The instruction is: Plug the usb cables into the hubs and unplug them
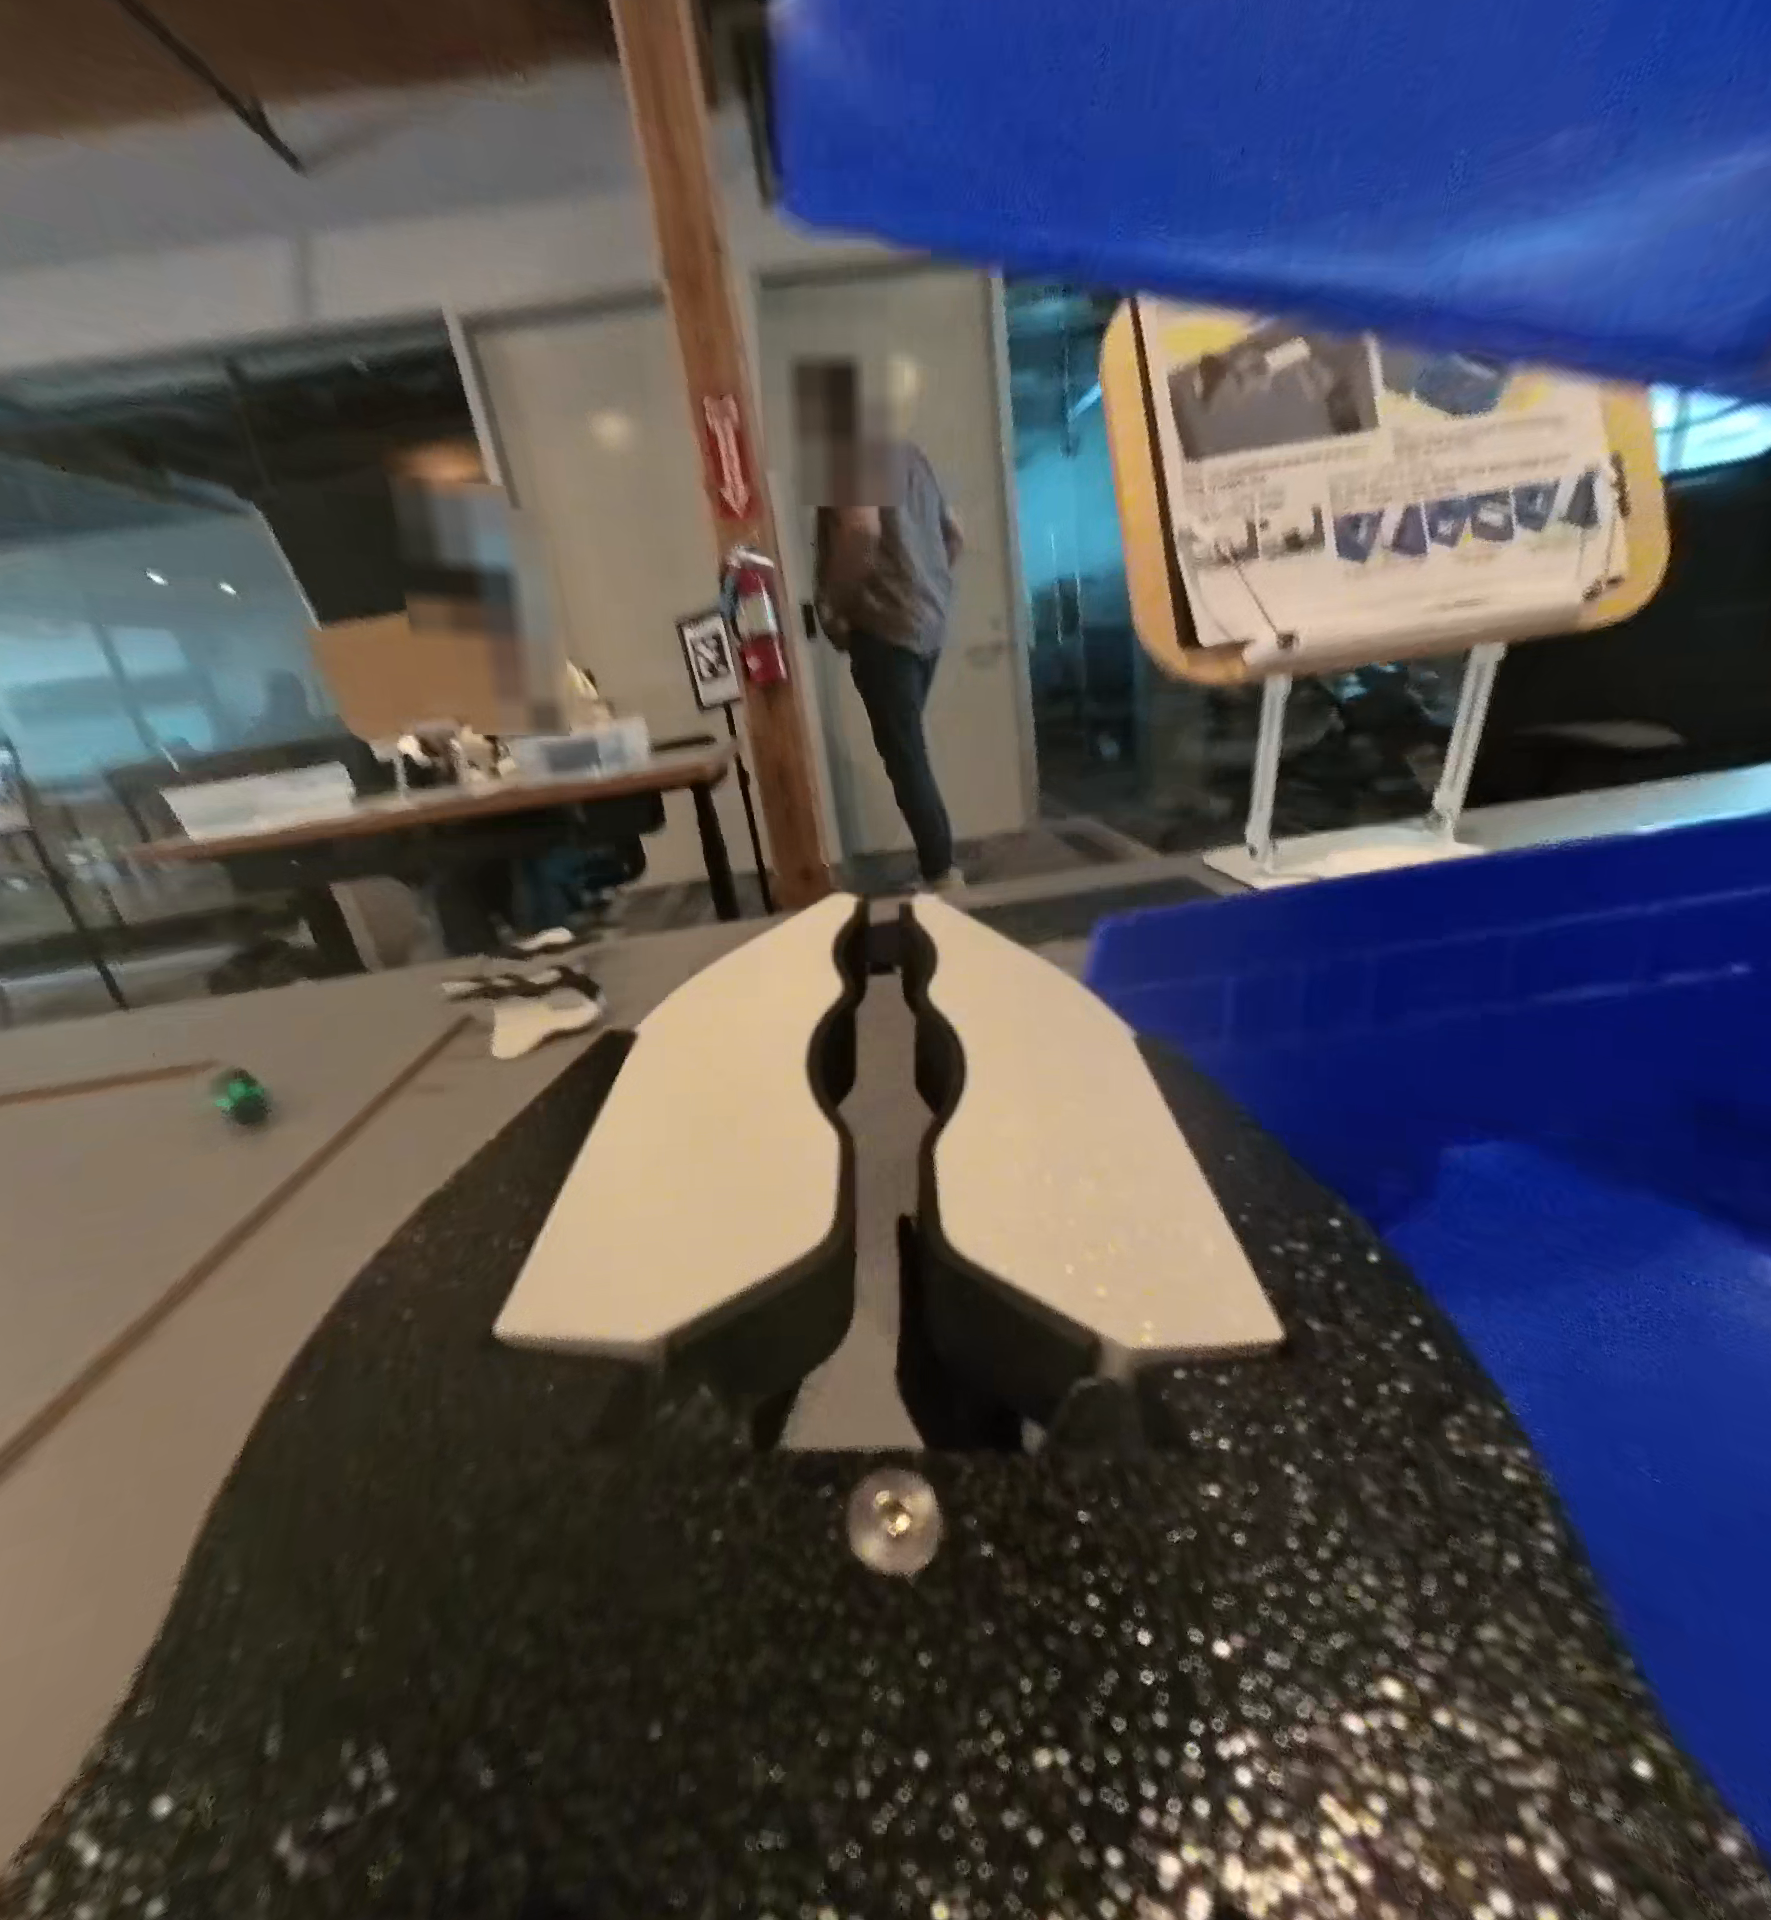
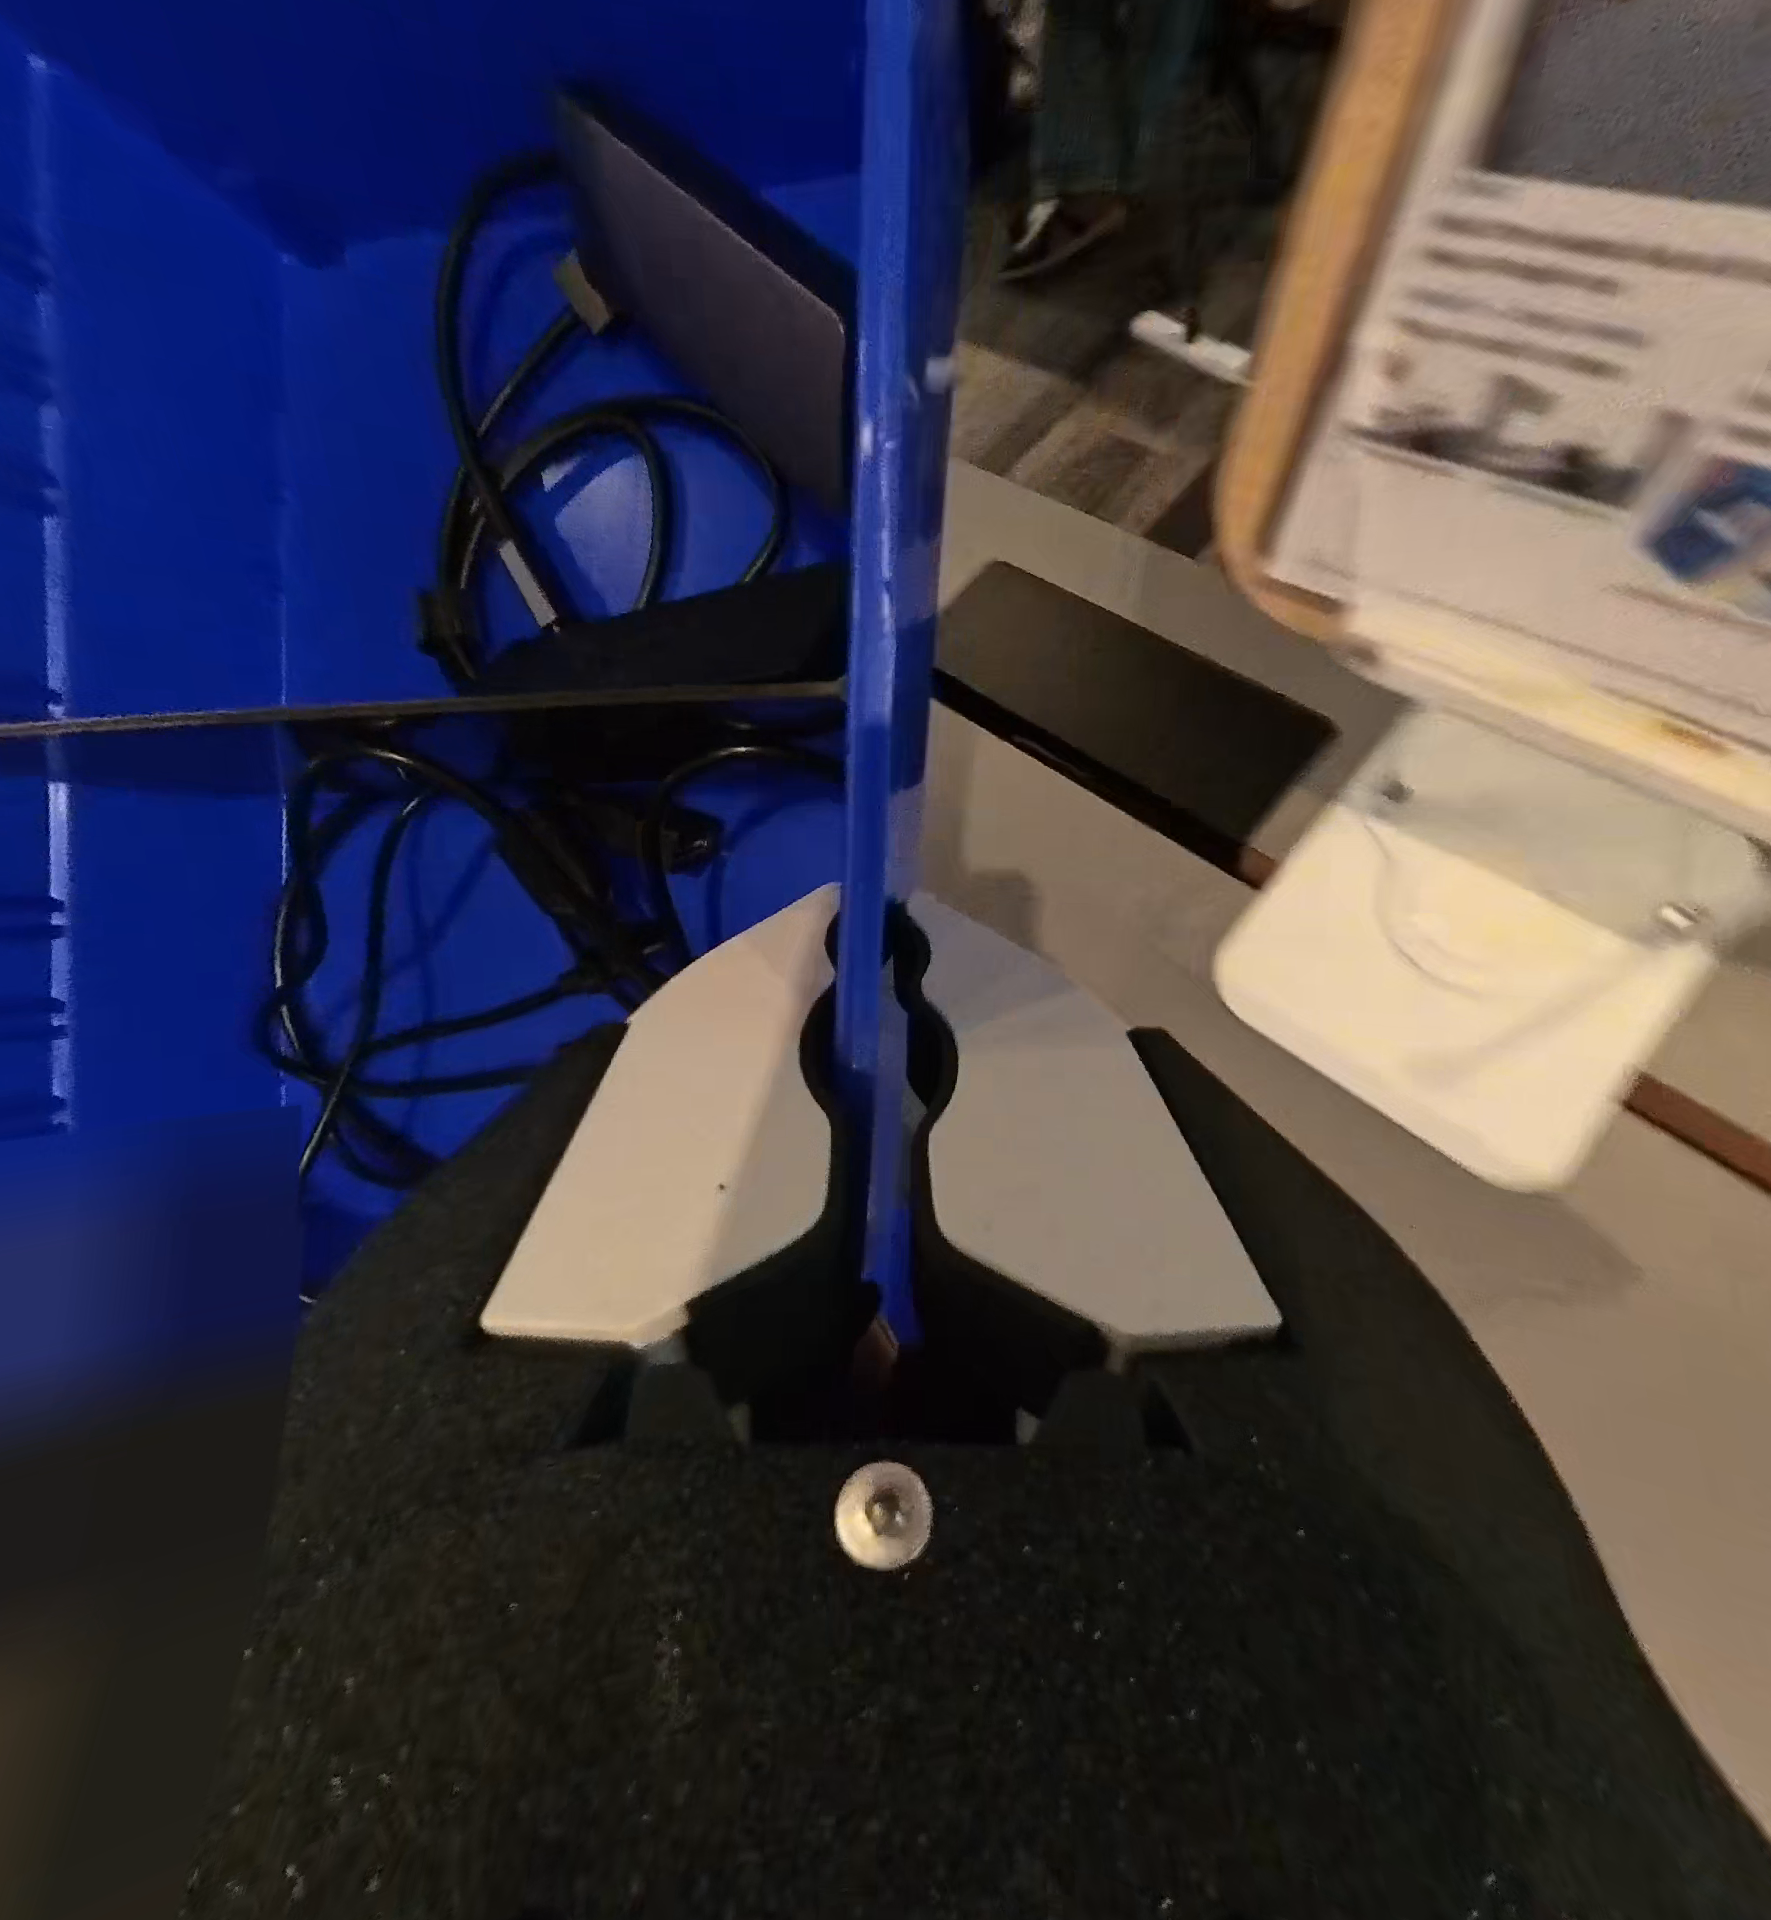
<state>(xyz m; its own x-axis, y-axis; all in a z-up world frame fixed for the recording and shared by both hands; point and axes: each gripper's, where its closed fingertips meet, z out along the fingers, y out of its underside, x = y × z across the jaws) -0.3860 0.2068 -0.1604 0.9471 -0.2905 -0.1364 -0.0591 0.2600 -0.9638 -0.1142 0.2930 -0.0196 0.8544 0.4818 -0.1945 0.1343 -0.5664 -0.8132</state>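
A blue plastic bin [image 2: 164, 520] fills the left of the right wrist view and looks tipped on its side. Inside it lie tangled black USB cables [image 2: 507, 852], a flat grey hub [image 2: 694, 281] and a black hub [image 2: 673, 634]. My right gripper [image 2: 876, 925] is shut on the bin's thin blue wall [image 2: 896, 520], which runs up between the fingers. In the left wrist view my left gripper [image 1: 886, 925] is shut and empty, held above the grey table [image 1: 81, 1247]. Blue bin parts show to its right [image 1: 1483, 1039] and above [image 1: 1276, 156].
A poster board on a white stand [image 1: 1380, 478] is beyond the bin, close in the right wrist view [image 2: 1483, 987]. A small green object [image 1: 239, 1096] and a white-and-black item [image 1: 538, 1003] lie on the table. A wooden post [image 1: 715, 468] and a standing person [image 1: 896, 665] are behind.
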